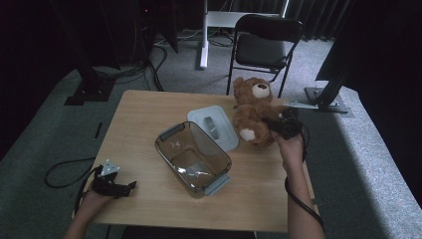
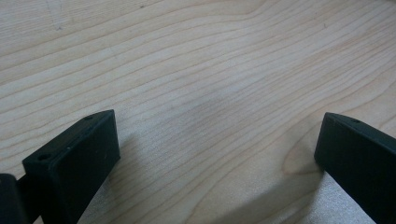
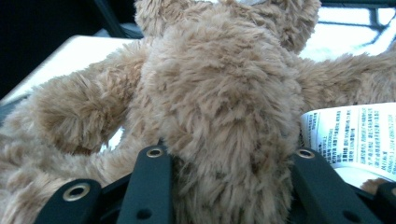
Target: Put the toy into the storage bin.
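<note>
Now my right tool (image 3: pixel 229 163) grips the bear (image 1: pixel 255 109) at the tabletop's (image 1: pixel 149 114) far right, head pointing far, legs toward me. My left tool (image 2: pixel 215 149) rests open at the near left. Fur hides my right fingertips; the bear's label (image 3: pixel 350 135) runs off the frame.

worktop (image 1: pixel 149 112) was pale wood, matt, fine grain lines plain in the left gripper view. teddy bear (image 1: pixel 253 109) was shaggy brown plush, rough pile, with a white printed label (image 3: pixel 355 133), paper or cloth, can't tell. container (image 1: pixel 193 158) was glossy see-through brownish plastic with grey clips; lid (image 1: pixel 214 127) smooth matt grey plastic. fingers (image 2: pixel 74 161) were matt black plastic. chair (image 1: pixel 263 47) seat was dark, matt.
</note>
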